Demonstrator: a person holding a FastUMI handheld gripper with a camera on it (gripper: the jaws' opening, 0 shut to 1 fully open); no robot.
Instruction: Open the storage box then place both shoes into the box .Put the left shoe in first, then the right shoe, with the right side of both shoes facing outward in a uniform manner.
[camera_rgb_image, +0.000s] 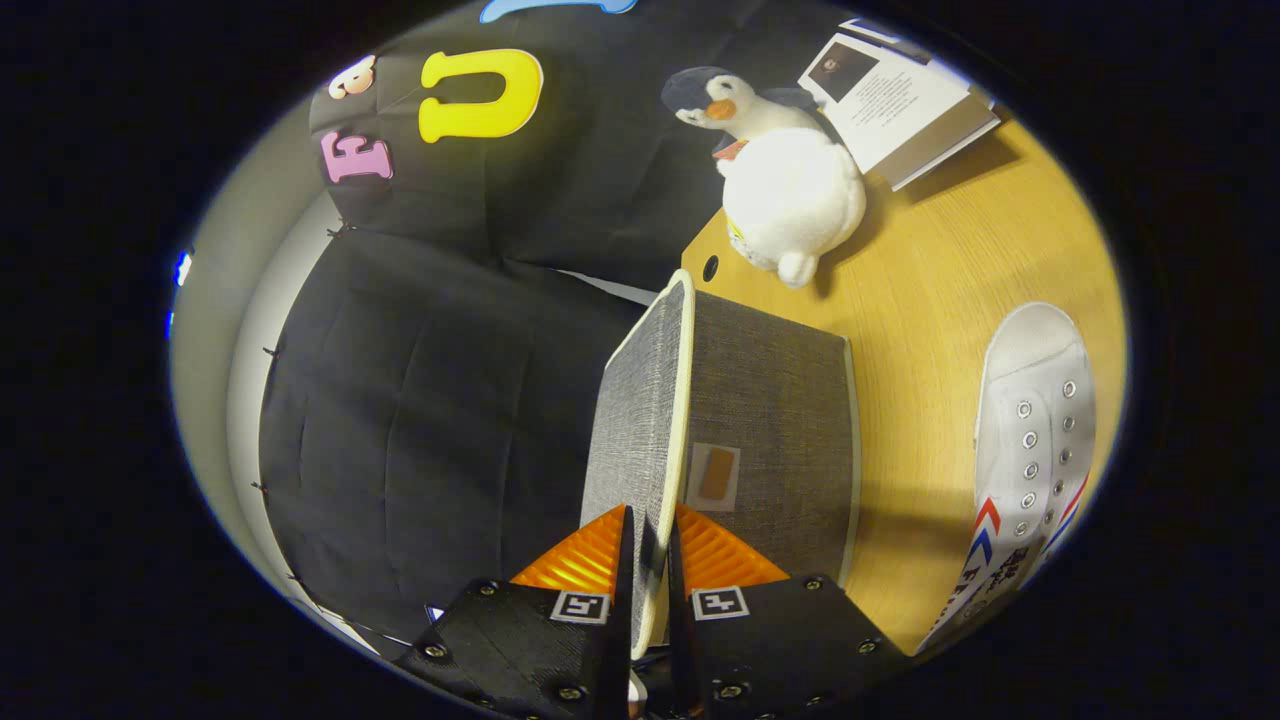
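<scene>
While the view is tipped sideways, the tongs (648, 560) are seen pressed nearly together on the cream-trimmed edge of the lid (640, 400), with one orange ribbed finger (585, 560) on each face of it and only the thin edge between them. The lid is grey cloth and stands out straight ahead of the fingers, lifted away from the grey box (775, 440), which is found just beside the fingers on their right and touching the lid along the hinge side. A small pale label with an orange patch (714, 477) is carried on the box's face, just ahead of the right finger.

A white shoe (1030, 450) with metal eyelets and red and blue stripes is laid on the wooden table (940, 290), well to the right of the fingers and apart from the box, its toe pointing away from the tongs. Whether it is the left or the right shoe cannot be told.

Beyond the box, further ahead of the fingers, a plush penguin (790, 170) is set on the table, and a booklet (895, 95) is laid just past it. To the left of the lid, black cloth (420, 400) is hung as the booth wall
</scene>
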